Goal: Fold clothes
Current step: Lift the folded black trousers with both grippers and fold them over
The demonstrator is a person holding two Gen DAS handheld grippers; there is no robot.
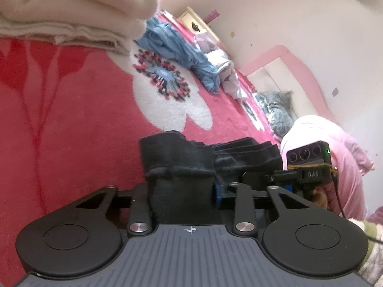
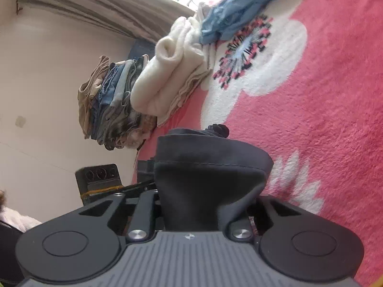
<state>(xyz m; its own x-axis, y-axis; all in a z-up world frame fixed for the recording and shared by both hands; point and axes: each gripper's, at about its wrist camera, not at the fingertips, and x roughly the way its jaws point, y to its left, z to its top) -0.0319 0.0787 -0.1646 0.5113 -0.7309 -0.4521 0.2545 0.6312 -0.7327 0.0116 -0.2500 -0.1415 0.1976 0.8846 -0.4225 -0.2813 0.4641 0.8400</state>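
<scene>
A folded black garment [image 1: 182,165] is bunched between the fingers of my left gripper [image 1: 182,191], which is shut on it. In the right wrist view the same black garment [image 2: 208,172] rises in a thick fold out of my right gripper [image 2: 198,205], also shut on it. Cloth hides the fingertips of both. The other gripper's camera block [image 1: 308,157] shows at the right of the left wrist view, close beside the garment. Both hold the cloth just above a pink flowered blanket [image 2: 323,110].
Cream folded clothes [image 2: 172,71] and a stack of folded denim and tan clothes [image 2: 112,105] lie on the blanket's far side. A crumpled blue garment [image 1: 182,50] and white clothes [image 1: 225,71] lie farther off. A pink sleeve [image 1: 335,167] is at right.
</scene>
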